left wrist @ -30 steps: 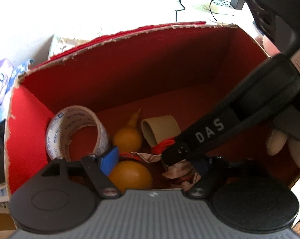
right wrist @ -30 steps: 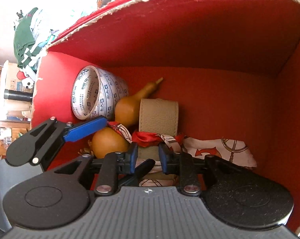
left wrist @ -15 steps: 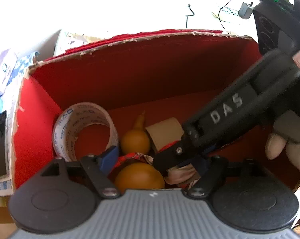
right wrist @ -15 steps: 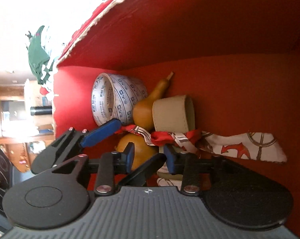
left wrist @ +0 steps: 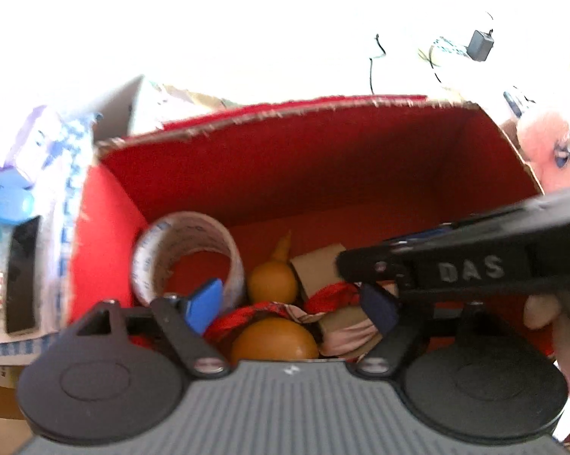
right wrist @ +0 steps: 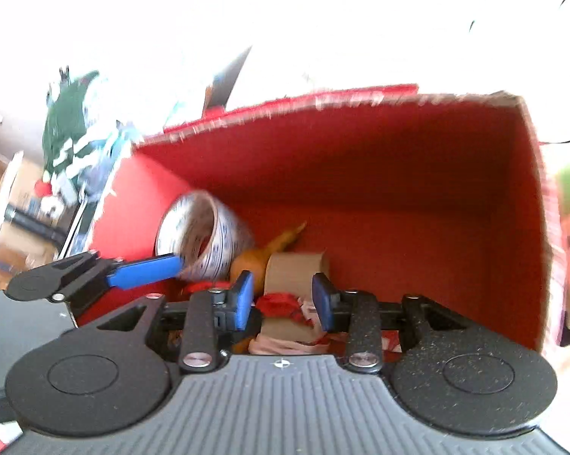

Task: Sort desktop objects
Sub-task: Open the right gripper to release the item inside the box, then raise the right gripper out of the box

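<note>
The scarf [right wrist: 285, 305] is lying in the red box [left wrist: 304, 174], and I'm seeing my right gripper [right wrist: 283, 299] open above it. My left gripper [left wrist: 296, 307] is gaping too. The left view alone is showing a phone [left wrist: 21, 273]; the right gripper's arm is blocking its right side.

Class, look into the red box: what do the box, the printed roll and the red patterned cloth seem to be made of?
Box: likely cardboard with a matte red lining; its torn rim shows pale brown, fibrous edges.
Printed roll: apparently packing tape, glossy and whitish with blue print around a hollow core.
Red patterned cloth: thin fabric, perhaps silky; it twists and creases softly.
</note>
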Action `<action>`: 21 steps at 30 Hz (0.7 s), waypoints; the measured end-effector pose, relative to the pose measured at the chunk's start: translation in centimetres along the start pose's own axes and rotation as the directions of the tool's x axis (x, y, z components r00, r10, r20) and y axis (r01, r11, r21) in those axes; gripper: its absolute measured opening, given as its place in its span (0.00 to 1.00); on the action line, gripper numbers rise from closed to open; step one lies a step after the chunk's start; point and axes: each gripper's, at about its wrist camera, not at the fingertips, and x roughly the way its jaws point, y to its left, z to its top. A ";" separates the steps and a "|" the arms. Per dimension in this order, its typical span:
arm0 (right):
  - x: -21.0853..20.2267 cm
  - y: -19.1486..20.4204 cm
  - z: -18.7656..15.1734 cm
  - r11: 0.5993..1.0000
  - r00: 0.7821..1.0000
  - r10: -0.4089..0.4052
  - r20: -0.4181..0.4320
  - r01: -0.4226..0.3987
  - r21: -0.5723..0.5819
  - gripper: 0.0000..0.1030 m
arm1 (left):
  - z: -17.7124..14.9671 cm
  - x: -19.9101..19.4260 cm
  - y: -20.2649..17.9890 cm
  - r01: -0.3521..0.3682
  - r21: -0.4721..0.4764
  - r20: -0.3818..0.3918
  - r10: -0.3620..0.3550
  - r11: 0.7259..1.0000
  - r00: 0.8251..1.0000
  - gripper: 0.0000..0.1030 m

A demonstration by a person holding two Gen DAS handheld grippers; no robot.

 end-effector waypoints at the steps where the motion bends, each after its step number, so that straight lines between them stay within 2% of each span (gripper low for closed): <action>1: -0.6 0.1 -0.5 1.000 0.999 -0.012 0.031 0.012 -0.005 0.39 | -0.1 -0.4 -0.1 -0.010 -0.001 0.006 0.010 1.000 1.000 0.82; 3: -1.5 0.3 -1.4 0.998 0.996 -0.046 0.077 0.049 -0.035 0.39 | -1.0 -1.7 -0.2 -0.024 -0.009 0.014 0.024 1.000 1.000 0.82; 6: -3.2 0.5 -2.4 0.994 0.984 -0.079 0.158 0.090 -0.065 0.39 | -0.6 -2.5 -0.6 -0.047 -0.019 0.031 0.047 0.999 0.998 0.82; 10: -5.6 0.5 -3.0 0.993 0.965 -0.069 0.252 0.090 -0.071 0.39 | -0.9 -4.1 -2.5 -0.069 -0.051 0.060 0.072 0.996 0.996 0.82; 12: -6.7 0.3 -3.4 0.993 0.953 -0.063 0.298 0.091 -0.081 0.39 | -1.6 -3.4 -1.4 -0.075 -0.069 0.067 0.080 0.995 0.995 0.82; 14: -7.3 0.9 -4.1 0.990 0.939 -0.064 0.339 0.102 -0.096 0.39 | -1.8 -4.7 -0.9 -0.075 -0.088 0.067 0.081 0.993 0.994 0.82; 17: -7.0 2.7 -4.8 0.989 0.926 -0.044 0.375 0.093 -0.113 0.41 | -2.7 -5.6 -0.9 -0.074 -0.111 0.063 0.081 0.991 0.995 0.82; 21: -7.3 3.4 -5.4 0.990 0.922 -0.001 0.386 0.057 -0.133 0.44 | -3.8 -6.8 -0.9 -0.094 -0.142 0.078 0.106 0.985 0.991 0.82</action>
